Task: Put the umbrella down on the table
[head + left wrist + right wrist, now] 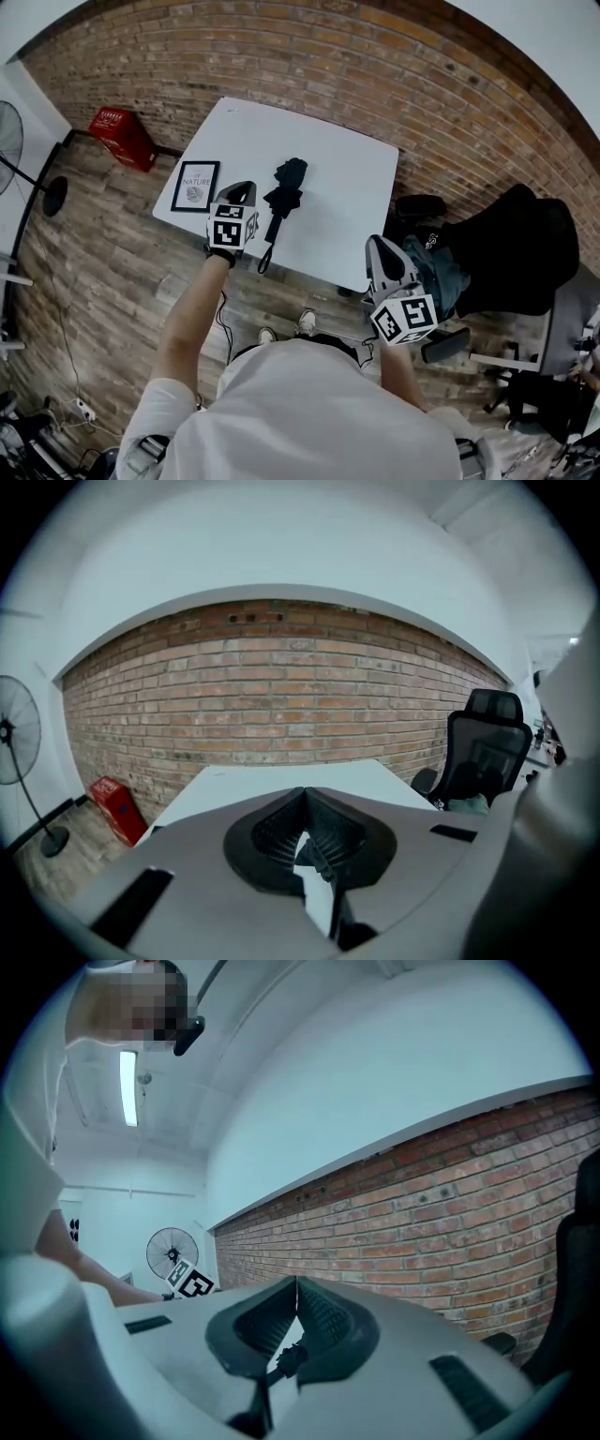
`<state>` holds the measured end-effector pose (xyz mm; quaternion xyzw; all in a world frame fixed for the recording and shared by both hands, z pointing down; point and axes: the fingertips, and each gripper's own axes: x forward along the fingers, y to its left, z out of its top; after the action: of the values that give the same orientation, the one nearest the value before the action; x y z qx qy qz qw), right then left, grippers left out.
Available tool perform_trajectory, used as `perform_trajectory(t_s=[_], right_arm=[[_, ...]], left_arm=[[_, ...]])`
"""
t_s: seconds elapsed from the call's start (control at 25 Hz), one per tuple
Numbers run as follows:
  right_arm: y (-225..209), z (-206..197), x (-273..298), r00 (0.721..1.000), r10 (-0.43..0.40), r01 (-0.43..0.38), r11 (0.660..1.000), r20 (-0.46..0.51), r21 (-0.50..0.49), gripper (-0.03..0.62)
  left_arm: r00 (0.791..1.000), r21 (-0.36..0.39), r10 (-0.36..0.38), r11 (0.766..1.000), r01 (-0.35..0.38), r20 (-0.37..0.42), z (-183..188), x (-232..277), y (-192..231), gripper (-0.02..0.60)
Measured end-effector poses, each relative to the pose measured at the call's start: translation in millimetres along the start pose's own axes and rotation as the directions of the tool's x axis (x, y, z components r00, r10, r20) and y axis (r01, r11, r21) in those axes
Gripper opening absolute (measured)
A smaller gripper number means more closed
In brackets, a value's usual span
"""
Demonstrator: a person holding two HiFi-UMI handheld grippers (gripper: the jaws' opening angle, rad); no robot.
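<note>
A folded black umbrella (286,192) lies on the white desk (347,206) beside a framed print (195,186), plain only in the head view. The gripper views show the left gripper (242,190) and right gripper (380,246) with jaws pressed together, empty.

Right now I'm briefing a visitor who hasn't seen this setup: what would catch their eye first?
The black umbrella lying mid-way across the white table, stark against it. Next, the red crate on the floor by the brick wall at left. Then the left gripper over the table beside the umbrella and the right gripper off its near right corner, both with jaws together.
</note>
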<state>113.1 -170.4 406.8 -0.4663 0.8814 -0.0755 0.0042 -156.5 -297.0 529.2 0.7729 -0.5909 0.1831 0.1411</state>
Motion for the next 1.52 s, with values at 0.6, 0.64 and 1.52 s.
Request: perform_trajectory(t_s=[0.6,0.64,1.52], right_arm=[[-24,23,-16,0.998,-0.057,0.058,0.998,0.041,-0.027,0.018],[-26,24,-19,0.997,-0.062,0.063,0.998,0.042,-0.029,0.018],[-56,43,-50,0.987,-0.144,0.15,0.987,0.077,-0.066,0.018]], left_arm=[[0.918,0.146,-0.022,0.989,-0.039,0.396,119,-174,4,0.025],[0.913,0.151,-0.024,0.988,-0.041,0.408,120,-184,3,0.025],[0.846,-0.141,0.244,0.969,-0.2,0.475,23,-314,12,0.025]])
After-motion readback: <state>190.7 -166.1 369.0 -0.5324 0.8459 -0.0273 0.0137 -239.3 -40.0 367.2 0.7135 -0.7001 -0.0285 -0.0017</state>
